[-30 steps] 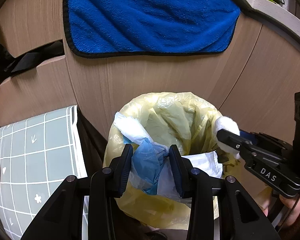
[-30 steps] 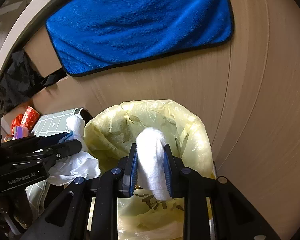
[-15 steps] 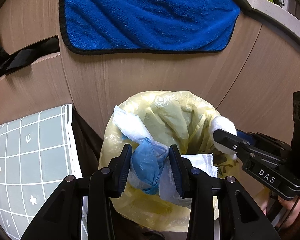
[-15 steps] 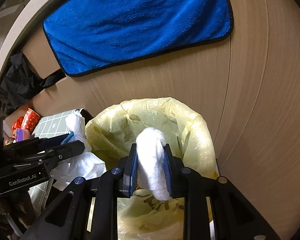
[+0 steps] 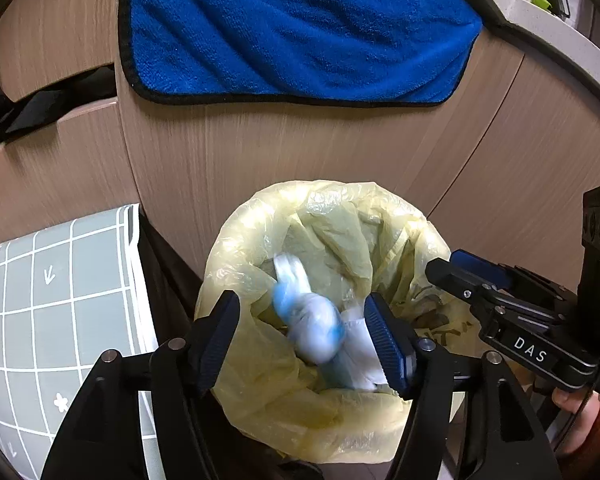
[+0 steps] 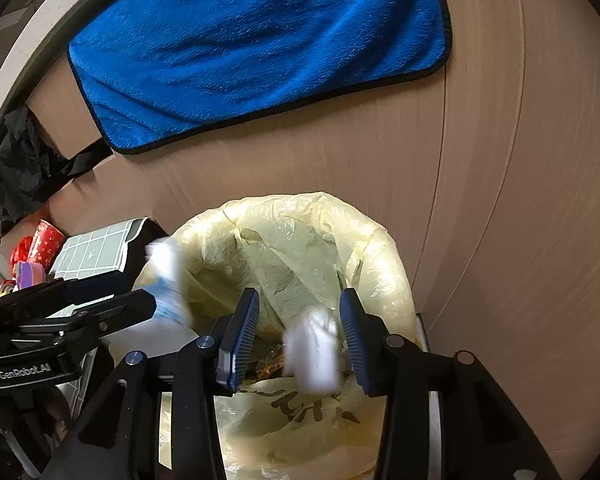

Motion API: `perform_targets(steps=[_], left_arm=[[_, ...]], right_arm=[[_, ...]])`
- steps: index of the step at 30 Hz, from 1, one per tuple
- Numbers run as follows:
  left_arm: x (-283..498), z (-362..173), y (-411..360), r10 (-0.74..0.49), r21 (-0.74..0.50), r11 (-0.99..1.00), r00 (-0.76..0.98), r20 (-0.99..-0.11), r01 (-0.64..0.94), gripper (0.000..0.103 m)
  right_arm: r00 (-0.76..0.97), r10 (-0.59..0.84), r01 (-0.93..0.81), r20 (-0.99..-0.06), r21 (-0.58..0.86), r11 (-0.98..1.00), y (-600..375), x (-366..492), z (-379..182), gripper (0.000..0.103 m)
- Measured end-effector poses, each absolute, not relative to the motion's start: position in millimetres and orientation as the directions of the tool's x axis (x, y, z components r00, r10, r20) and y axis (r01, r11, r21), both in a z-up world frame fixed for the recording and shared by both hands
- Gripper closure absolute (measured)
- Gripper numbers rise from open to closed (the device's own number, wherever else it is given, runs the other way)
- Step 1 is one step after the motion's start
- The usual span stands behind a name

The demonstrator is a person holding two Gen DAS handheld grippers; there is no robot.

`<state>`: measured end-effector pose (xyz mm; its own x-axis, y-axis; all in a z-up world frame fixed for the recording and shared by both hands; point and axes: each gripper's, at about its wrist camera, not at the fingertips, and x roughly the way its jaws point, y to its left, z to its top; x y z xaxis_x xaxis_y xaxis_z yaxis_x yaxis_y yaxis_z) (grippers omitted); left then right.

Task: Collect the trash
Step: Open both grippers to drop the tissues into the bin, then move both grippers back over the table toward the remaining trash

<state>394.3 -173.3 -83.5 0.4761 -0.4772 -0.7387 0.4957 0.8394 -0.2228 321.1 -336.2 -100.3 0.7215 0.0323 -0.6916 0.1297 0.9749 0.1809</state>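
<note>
Just then both sets of jaws were opening – the left gripper (image 5: 302, 338) shed its blue-white plastic bundle (image 5: 312, 328), the right gripper (image 6: 298, 338) its white wad (image 6: 314, 354) – both trash pieces blurred, loose, falling into the yellow-lined bin (image 5: 260, 396)

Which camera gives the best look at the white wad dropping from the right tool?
The right wrist view: the white wad sits blurred between that tool's opening jaws, touching neither pad, over the yellow-lined bin. The left wrist view shows only the right tool from the side; no wad is visible.
</note>
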Motion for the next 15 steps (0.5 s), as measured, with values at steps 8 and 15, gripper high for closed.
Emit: perform_targets(steps=[8, 15], left_arm=[[389.5, -73.7, -166.1, -0.482, -0.227, 0.841, 0.490, -0.727, 0.490, 0.035], [380.3, -61.1, -157.0, -0.486, -0.199, 0.833, 0.510, -0.710, 0.516, 0.035]], right_arm=[[0.731, 0.011, 0.141, -0.683, 0.166, 0.976, -336.1, 315.2, -93.5, 0.063], [0.746, -0.016, 0.154, -0.665, 0.148, 0.977, -334.5, 308.0, -81.8, 0.063]])
